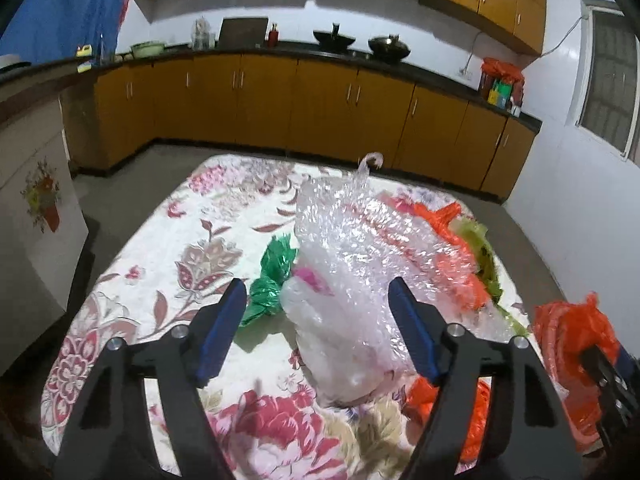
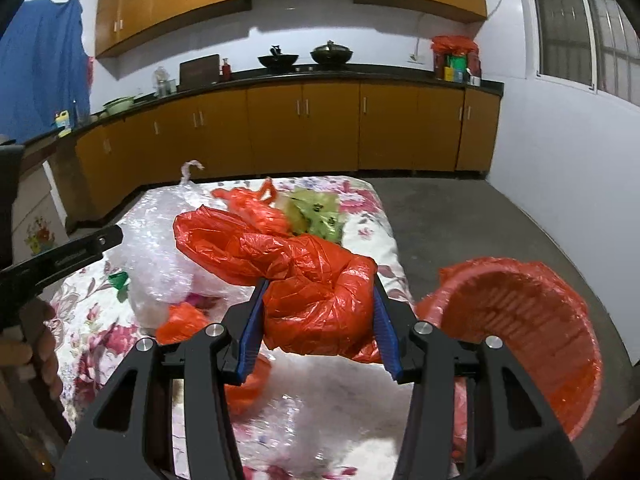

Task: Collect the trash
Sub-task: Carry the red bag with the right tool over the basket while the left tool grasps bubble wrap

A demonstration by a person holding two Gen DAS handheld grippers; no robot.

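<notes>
Orange plastic bag (image 2: 316,300): clamped in your right gripper (image 2: 318,322) above the floral table (image 1: 168,280), near its right edge beside the red basket (image 2: 532,320). Your left gripper (image 1: 316,320): fingers apart, bubble wrap (image 1: 352,264) between them; no legible writing.

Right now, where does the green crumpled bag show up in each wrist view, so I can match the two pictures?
Left wrist: the green crumpled bag lies centre-left on the floral tablecloth, just left of the bubble wrap pile, ahead of the open left tongs.
Right wrist: only a small green scrap shows at left, mostly hidden behind the bubble wrap pile.
Shared landmark: the bubble wrap pile.
</notes>
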